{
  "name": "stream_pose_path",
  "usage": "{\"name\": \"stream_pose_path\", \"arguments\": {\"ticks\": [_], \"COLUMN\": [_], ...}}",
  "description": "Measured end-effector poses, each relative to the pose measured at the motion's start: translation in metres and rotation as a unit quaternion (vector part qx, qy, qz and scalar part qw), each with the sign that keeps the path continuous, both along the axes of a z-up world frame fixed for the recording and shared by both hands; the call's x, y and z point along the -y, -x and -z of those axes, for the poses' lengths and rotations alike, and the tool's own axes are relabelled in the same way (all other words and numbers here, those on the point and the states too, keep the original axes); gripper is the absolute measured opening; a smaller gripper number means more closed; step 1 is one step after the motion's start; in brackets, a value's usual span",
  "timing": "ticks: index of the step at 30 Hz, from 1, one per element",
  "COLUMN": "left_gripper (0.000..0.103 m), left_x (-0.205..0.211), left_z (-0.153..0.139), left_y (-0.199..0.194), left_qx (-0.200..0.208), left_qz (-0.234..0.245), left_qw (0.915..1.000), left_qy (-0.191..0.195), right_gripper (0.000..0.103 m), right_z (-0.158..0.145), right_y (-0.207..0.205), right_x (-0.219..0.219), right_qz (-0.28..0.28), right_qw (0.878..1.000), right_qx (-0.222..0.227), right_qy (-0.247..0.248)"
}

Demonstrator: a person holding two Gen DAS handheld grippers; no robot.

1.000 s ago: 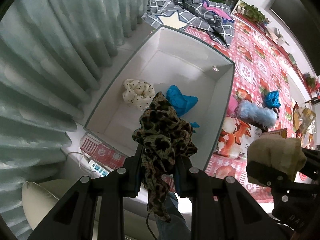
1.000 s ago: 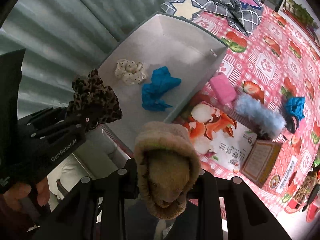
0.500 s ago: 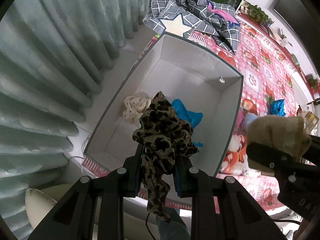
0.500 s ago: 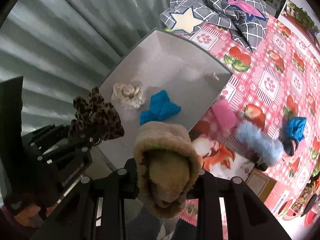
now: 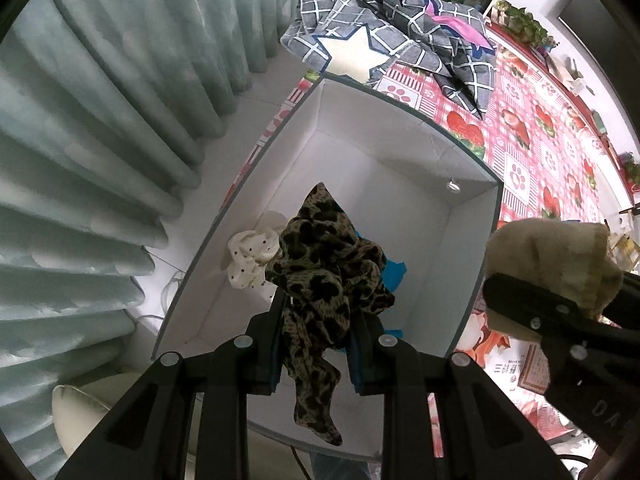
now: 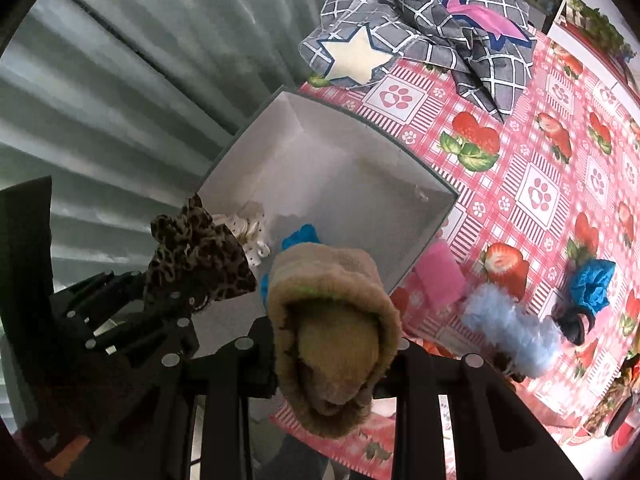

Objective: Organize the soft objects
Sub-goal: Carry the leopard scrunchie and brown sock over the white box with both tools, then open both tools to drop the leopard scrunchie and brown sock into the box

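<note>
My left gripper (image 5: 316,344) is shut on a leopard-print scrunchie (image 5: 324,272), which hangs over the near end of the white box (image 5: 384,152). Inside the box lie a cream dotted scrunchie (image 5: 250,256) and a blue scrunchie (image 5: 394,276), partly hidden behind the leopard one. My right gripper (image 6: 332,356) is shut on a tan fluffy scrunchie (image 6: 332,308), held above the box's near right edge (image 6: 432,224). The left gripper (image 6: 168,308) with its leopard scrunchie (image 6: 196,256) shows at the left of the right wrist view.
On the red strawberry tablecloth (image 6: 536,148) lie a pink pad (image 6: 438,276), a light blue fluffy scrunchie (image 6: 508,328), another blue scrunchie (image 6: 590,284) and a grey checked cloth (image 6: 424,20). Pale curtains (image 5: 100,120) hang beside the box.
Both grippers have moved across toward the box with their scrunchies still held; the box now lies more directly beneath them. Neither grip has changed.
</note>
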State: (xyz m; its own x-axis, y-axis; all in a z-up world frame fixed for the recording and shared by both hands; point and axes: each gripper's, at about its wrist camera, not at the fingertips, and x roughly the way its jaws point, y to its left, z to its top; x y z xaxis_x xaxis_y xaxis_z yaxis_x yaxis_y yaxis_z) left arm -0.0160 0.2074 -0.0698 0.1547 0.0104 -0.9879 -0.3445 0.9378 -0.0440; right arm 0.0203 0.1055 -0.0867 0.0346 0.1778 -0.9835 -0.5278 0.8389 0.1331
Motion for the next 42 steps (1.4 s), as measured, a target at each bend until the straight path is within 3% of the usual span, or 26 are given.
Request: {"name": "stream_pose_path", "arguments": {"ticks": [10,14,15,16,18,24,26,27,28,34,39,42], "left_gripper": [0.028,0.05,0.06,0.066,0.082,0.094,0.095,0.099,0.103,0.103,0.103,0.103], "left_x": [0.002,0.003,0.003,0.003,0.003,0.001,0.001,0.001,0.0,0.005,0.025,0.05], "left_z": [0.01,0.008,0.006,0.005,0.003,0.004,0.002,0.001,-0.001,-0.01,-0.029,-0.04], "left_y": [-0.011,-0.012,-0.012,-0.012,-0.012,-0.013,-0.012,-0.012,-0.012,-0.013,-0.018,-0.025], "left_qx": [-0.012,-0.003,0.001,0.005,0.011,0.012,0.018,0.02,0.023,0.038,0.057,0.068], "left_qz": [-0.001,0.005,0.007,0.006,0.005,-0.008,-0.011,-0.013,-0.015,-0.011,0.026,0.077], "left_qw": [0.9999,1.0,1.0,1.0,0.9999,0.9995,0.9994,0.9993,0.9991,0.9987,0.9974,0.9945], "left_qy": [-0.001,0.0,0.0,0.001,0.006,0.027,0.029,0.03,0.032,0.034,0.035,0.024], "right_gripper": [0.031,0.032,0.039,0.055,0.072,0.072,0.09,0.103,0.103,0.103,0.103,0.103], "right_z": [0.01,0.01,0.011,0.011,0.008,0.003,0.004,0.004,0.003,-0.008,-0.017,-0.025], "right_y": [-0.014,-0.016,-0.017,-0.017,-0.017,-0.018,-0.019,-0.02,-0.02,-0.026,-0.032,-0.037], "right_x": [-0.003,-0.003,-0.002,-0.002,-0.001,-0.001,0.0,0.003,0.004,0.019,0.047,0.072], "right_qz": [-0.003,-0.003,-0.002,-0.001,0.001,0.008,0.013,0.017,0.022,0.041,0.072,0.096], "right_qw": [1.0,1.0,1.0,1.0,1.0,1.0,1.0,0.999,0.999,0.999,0.996,0.994], "right_qx": [-0.008,-0.013,-0.016,-0.016,-0.008,-0.012,-0.019,-0.023,-0.025,-0.025,-0.038,-0.039], "right_qy": [-0.001,-0.005,-0.007,-0.008,-0.009,-0.015,-0.016,-0.019,-0.02,-0.024,-0.032,-0.031]}}
